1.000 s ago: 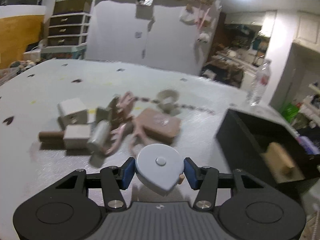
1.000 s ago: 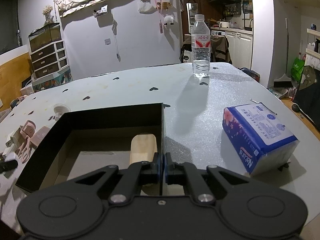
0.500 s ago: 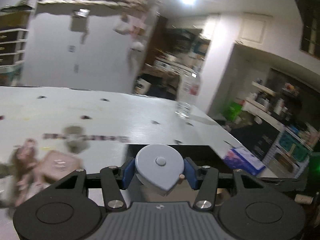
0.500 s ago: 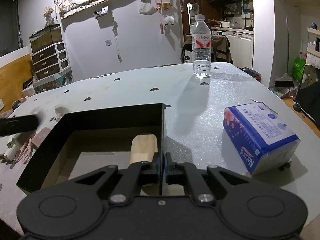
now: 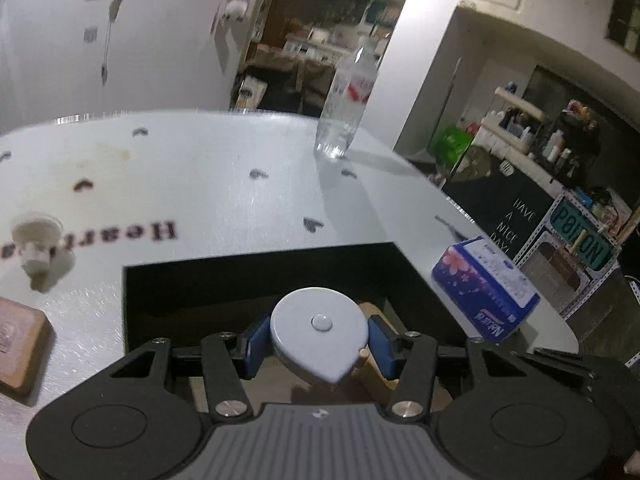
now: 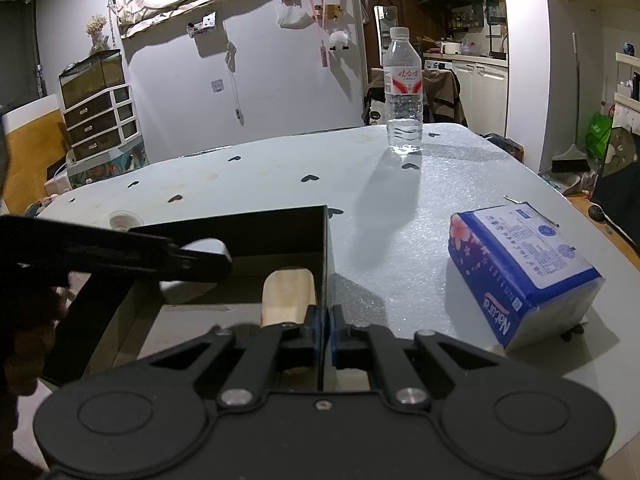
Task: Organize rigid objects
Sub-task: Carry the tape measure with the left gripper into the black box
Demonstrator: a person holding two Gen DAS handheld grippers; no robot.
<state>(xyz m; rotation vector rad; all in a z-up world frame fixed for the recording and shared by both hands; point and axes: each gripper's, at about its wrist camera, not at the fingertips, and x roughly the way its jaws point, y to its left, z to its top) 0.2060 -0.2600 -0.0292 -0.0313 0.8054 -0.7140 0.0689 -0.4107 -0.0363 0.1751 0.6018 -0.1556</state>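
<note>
My left gripper [image 5: 318, 342] is shut on a grey teardrop-shaped tape measure [image 5: 320, 334] and holds it over the open black box [image 5: 256, 276]. A wooden block [image 5: 374, 364] lies inside the box, partly hidden behind the tape measure. In the right wrist view the left gripper [image 6: 200, 258] reaches in from the left above the box [image 6: 248, 226], and the wooden block [image 6: 288, 294] lies by the right wall. My right gripper [image 6: 325, 330] is shut on the box's thin right wall [image 6: 325, 280].
A blue tissue pack [image 6: 520, 276] lies right of the box; it also shows in the left wrist view [image 5: 486, 290]. A water bottle [image 6: 403, 92] stands at the table's far side. A brown flat block [image 5: 18, 354] and a white knob [image 5: 36, 238] lie left of the box.
My left gripper has swung right from the pile of objects with the tape measure and now hangs over the box. The right gripper has not moved.
</note>
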